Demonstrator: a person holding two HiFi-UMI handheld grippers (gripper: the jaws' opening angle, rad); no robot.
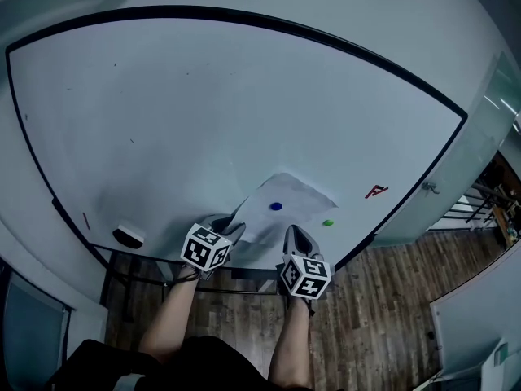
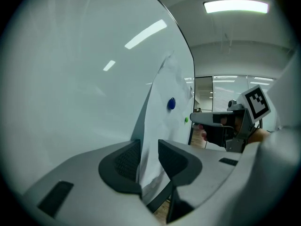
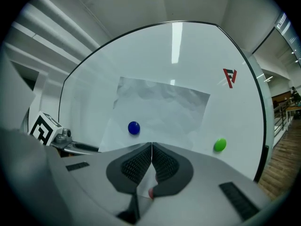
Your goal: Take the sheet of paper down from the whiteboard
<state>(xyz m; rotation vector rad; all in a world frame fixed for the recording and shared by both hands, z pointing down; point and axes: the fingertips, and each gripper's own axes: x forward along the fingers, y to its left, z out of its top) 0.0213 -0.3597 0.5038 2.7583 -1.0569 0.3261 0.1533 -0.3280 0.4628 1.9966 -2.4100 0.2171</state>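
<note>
A creased white sheet of paper (image 1: 295, 191) (image 3: 164, 105) (image 2: 162, 91) hangs low on the whiteboard (image 1: 203, 112) under a blue magnet (image 1: 276, 206) (image 3: 134, 127) (image 2: 171, 103). A green magnet (image 1: 328, 222) (image 3: 219, 145) sits on the bare board just right of the sheet. My left gripper (image 1: 232, 228) (image 2: 149, 159) is at the sheet's lower left corner; its jaws stand slightly apart with the paper's edge running between them. My right gripper (image 1: 295, 236) (image 3: 151, 161) is at the bottom edge, its pads closed together on the paper.
An eraser (image 1: 129, 235) rests on the board's ledge at lower left. A red logo (image 1: 375, 191) (image 3: 229, 77) marks the board to the right. Wooden floor (image 1: 383, 300) lies below, with a glass wall and railing at far right.
</note>
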